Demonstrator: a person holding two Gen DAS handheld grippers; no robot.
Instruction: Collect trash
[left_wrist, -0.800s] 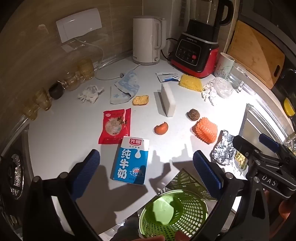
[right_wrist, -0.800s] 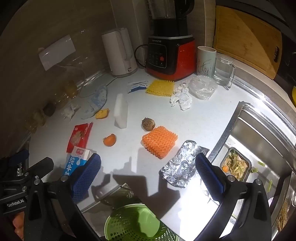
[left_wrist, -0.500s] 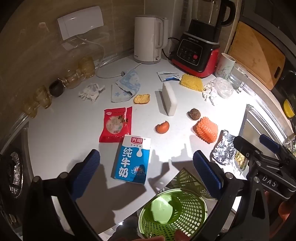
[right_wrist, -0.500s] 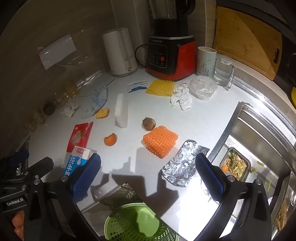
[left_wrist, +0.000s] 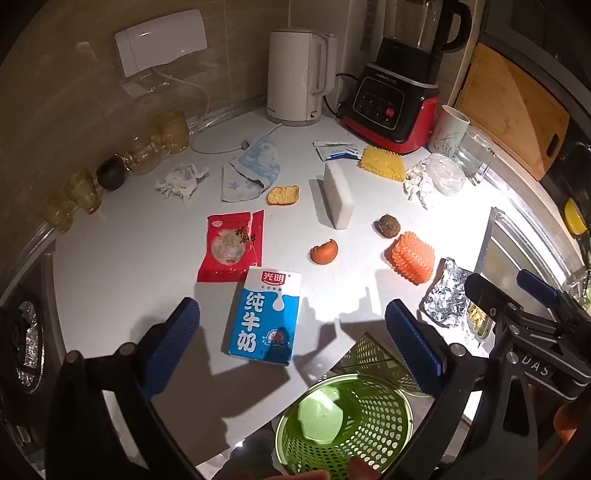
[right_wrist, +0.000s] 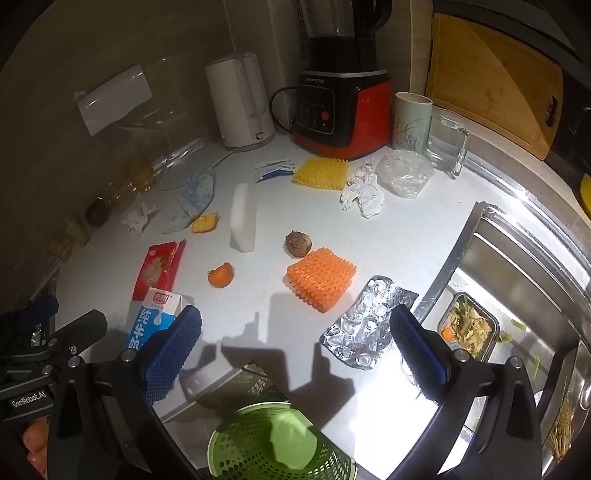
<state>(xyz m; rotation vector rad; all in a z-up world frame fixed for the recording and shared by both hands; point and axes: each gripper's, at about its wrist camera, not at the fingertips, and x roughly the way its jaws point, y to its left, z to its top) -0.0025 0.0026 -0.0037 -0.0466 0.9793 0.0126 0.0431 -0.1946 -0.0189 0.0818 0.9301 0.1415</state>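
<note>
I see a white counter (left_wrist: 122, 280) lit hard from the right, glare pooling near the steel sink (right_wrist: 517, 258). Behind it runs a beige tiled wall (left_wrist: 66, 74) with a white outlet cover (left_wrist: 162, 40). A white kettle (left_wrist: 299, 92) and a red-and-black blender (left_wrist: 395, 96) stand at the back. A wooden board (left_wrist: 513, 107) leans against the wall on the right. Amber jars (left_wrist: 159, 144) line the dim left edge, beside a stove (left_wrist: 22, 332).
</note>
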